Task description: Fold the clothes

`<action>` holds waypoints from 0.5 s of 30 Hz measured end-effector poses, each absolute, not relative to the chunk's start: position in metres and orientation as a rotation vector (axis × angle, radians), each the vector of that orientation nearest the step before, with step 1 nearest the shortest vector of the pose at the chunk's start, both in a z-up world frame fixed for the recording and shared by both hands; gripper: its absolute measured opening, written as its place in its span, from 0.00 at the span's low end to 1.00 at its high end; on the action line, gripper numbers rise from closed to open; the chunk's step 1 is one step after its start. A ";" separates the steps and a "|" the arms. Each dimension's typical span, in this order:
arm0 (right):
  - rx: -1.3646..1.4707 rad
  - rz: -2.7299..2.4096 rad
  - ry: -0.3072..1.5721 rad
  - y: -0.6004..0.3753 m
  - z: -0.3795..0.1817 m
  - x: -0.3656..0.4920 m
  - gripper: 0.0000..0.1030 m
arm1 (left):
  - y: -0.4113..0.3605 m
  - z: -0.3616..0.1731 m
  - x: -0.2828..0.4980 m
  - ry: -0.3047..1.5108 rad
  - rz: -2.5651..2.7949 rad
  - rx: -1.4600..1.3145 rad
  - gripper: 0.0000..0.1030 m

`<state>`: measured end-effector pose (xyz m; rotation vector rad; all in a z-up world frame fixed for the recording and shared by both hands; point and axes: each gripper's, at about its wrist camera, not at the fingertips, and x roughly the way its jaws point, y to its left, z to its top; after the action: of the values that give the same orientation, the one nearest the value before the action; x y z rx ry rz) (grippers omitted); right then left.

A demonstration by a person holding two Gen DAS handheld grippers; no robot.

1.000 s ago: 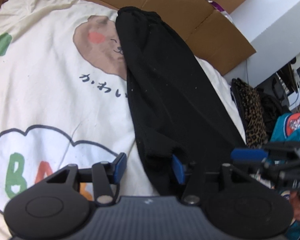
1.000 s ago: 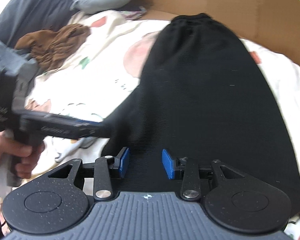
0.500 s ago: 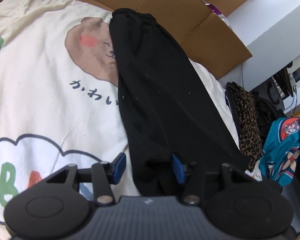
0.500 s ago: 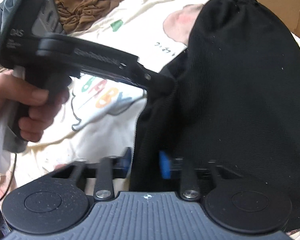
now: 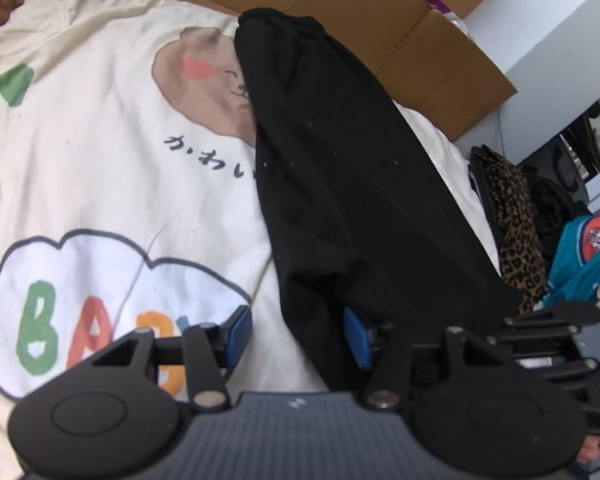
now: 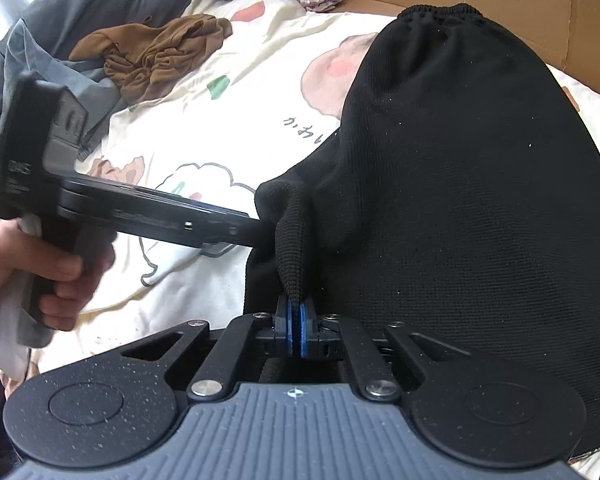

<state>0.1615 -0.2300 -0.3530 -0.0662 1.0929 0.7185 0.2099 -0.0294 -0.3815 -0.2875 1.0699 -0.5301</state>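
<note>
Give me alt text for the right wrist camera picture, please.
The right gripper is shut on a ribbed edge of a black garment spread over a cream cartoon-print bedsheet. At left, a hand pushes the left gripper against the same garment; crumpled brown clothing lies beyond.

a: what lies ahead of the left gripper (image 5: 298, 334)?
b: a long black garment (image 5: 340, 184), stretched along a cream printed blanket (image 5: 80, 152) toward the cardboard (image 5: 380, 16).
a: and the jaws?
b: apart, with the garment's near end between them, against the right blue pad; the left pad is clear of it.
a: to the right?
b: leopard-print fabric (image 5: 512, 232).
</note>
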 end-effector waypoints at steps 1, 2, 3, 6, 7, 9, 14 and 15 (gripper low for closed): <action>-0.064 0.720 1.091 -0.230 -0.352 0.161 0.02 | -0.032 -0.383 0.211 1.062 -0.527 -0.277 0.52; -0.062 0.721 1.090 -0.230 -0.352 0.161 0.02 | -0.035 -0.385 0.213 1.055 -0.526 -0.265 0.52; -0.058 0.722 1.091 -0.231 -0.352 0.160 0.02 | -0.038 -0.386 0.215 1.049 -0.524 -0.254 0.52; -0.044 0.724 1.098 -0.232 -0.353 0.160 0.02 | -0.037 -0.391 0.219 1.034 -0.499 -0.250 0.45; -0.036 0.726 1.102 -0.232 -0.353 0.160 0.02 | -0.034 -0.392 0.220 1.027 -0.494 -0.259 0.43; -0.008 0.734 1.118 -0.233 -0.355 0.160 0.04 | -0.029 -0.392 0.221 1.012 -0.490 -0.278 0.35; 0.070 0.749 1.127 -0.241 -0.353 0.160 0.16 | -0.016 -0.396 0.219 1.020 -0.480 -0.315 0.08; 0.077 0.747 1.116 -0.244 -0.351 0.159 0.24 | -0.013 -0.395 0.218 1.016 -0.482 -0.320 0.08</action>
<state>0.1594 -0.2444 -0.3515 0.0770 1.1164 0.7465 0.2176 -0.0134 -0.3955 -0.3204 1.0164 -0.4821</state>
